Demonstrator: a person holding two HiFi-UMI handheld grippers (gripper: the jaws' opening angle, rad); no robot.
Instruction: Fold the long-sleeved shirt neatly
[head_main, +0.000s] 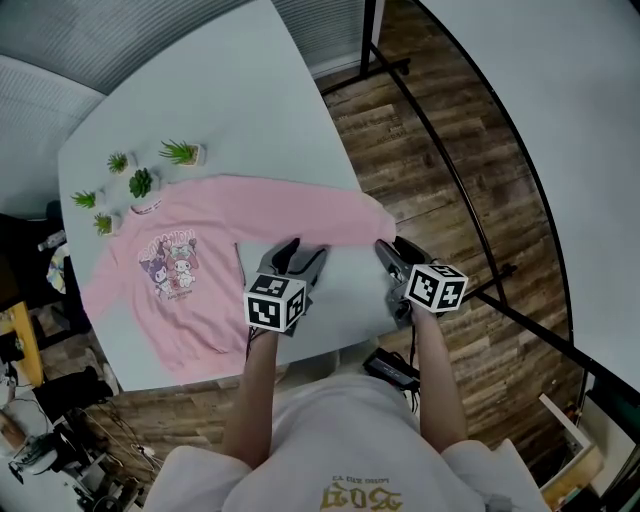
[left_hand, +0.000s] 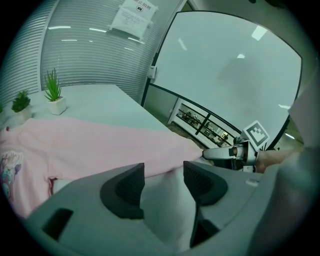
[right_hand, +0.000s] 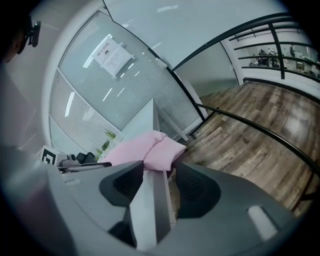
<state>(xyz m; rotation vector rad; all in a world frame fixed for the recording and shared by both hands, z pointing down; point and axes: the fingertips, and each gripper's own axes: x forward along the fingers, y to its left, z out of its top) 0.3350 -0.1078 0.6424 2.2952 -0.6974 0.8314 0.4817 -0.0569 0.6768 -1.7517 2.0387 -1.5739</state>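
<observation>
A pink long-sleeved shirt (head_main: 190, 270) with a cartoon print lies flat on the white table (head_main: 230, 90), its right sleeve (head_main: 320, 215) stretched out toward the table's right edge. The sleeve's cuff (right_hand: 162, 146) droops slightly over that edge. My left gripper (head_main: 298, 252) hovers open just in front of the sleeve (left_hand: 100, 145), nothing between its fingers. My right gripper (head_main: 393, 252) stands open near the cuff (head_main: 378, 212) at the table's edge, with only the table's rim between its jaws.
Several small potted plants (head_main: 140, 180) stand at the table's far side by the shirt's collar. A black metal railing (head_main: 450, 170) runs across the wooden floor (head_main: 420, 150) to the right. Cluttered gear sits on the floor at lower left (head_main: 40, 440).
</observation>
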